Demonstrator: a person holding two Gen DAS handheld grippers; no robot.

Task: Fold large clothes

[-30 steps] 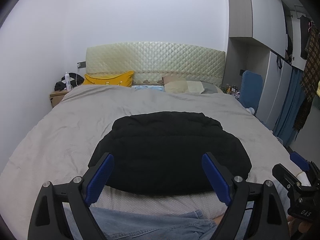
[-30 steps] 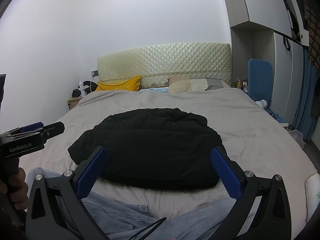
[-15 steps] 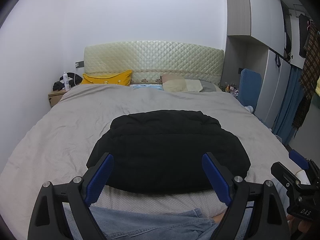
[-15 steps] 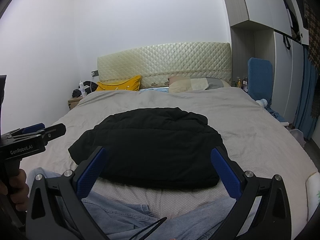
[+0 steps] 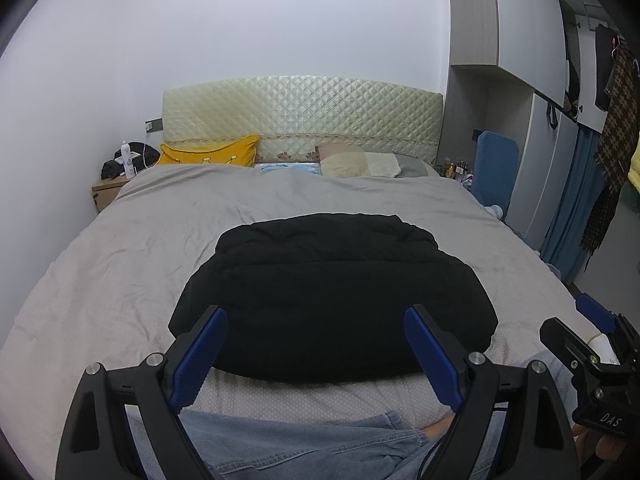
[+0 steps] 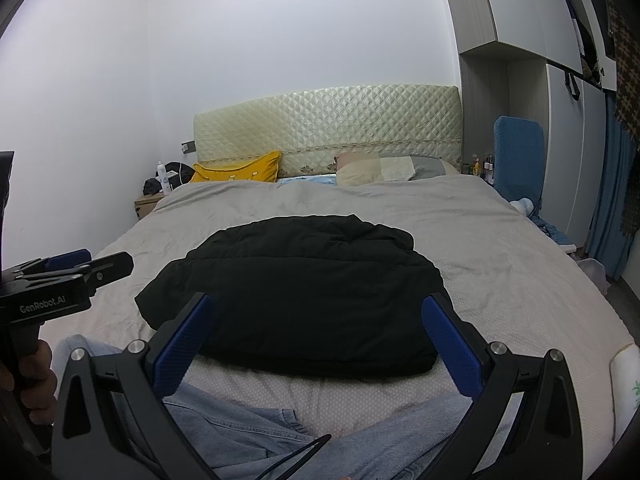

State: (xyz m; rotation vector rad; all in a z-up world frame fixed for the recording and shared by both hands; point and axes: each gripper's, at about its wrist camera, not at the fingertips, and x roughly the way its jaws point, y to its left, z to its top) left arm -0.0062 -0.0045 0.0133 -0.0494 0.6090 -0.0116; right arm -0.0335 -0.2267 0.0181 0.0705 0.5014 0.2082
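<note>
Both your claws, the left gripper (image 5: 316, 344) and the right gripper (image 6: 316, 332), stay wide apart and hold nothing, almost unmoved, so the folded black jacket (image 5: 332, 300) on the near bed (image 5: 120, 248) looks done.

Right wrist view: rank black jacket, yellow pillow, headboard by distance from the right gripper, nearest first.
From the right gripper:
1. Black jacket: folded on the bed, just past the fingers, centre.
2. Yellow pillow: at the head of the bed, left.
3. Headboard: against the wall, behind the pillow.
</note>
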